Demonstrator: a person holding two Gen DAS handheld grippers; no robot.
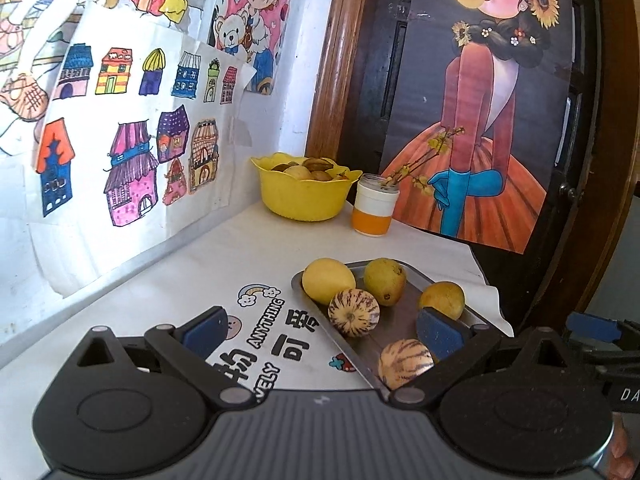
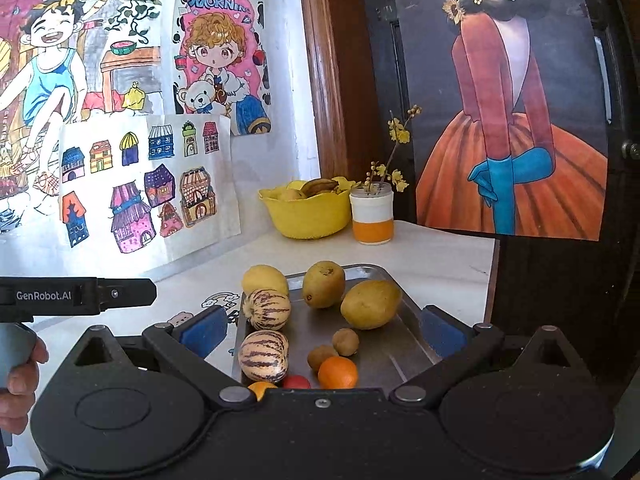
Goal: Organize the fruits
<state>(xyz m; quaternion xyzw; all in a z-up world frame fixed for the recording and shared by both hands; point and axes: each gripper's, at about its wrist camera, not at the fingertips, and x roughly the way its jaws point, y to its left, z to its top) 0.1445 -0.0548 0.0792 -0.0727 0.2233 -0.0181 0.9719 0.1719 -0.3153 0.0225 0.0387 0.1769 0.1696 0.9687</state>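
Note:
A metal tray [image 2: 376, 354] lies on the white table and holds several fruits: two striped pepino melons [image 2: 264, 356], yellow mangoes [image 2: 370, 304], two small brown kiwis [image 2: 346, 342], an orange [image 2: 338, 372] and a red fruit [image 2: 297, 381]. The tray also shows in the left wrist view [image 1: 404, 332]. A yellow bowl [image 2: 306, 214] with brown and yellow fruit stands at the back. My right gripper [image 2: 322, 332] is open above the tray, empty. My left gripper [image 1: 322, 332] is open over the tray's left edge, empty, with a striped melon [image 1: 354, 312] between its fingers.
A white and orange jar [image 2: 372, 220] with yellow flower sprigs stands next to the bowl. Drawings cover the wall on the left. A dark wooden door with a poster stands behind the table. A printed paper [image 1: 272, 332] lies on the table left of the tray.

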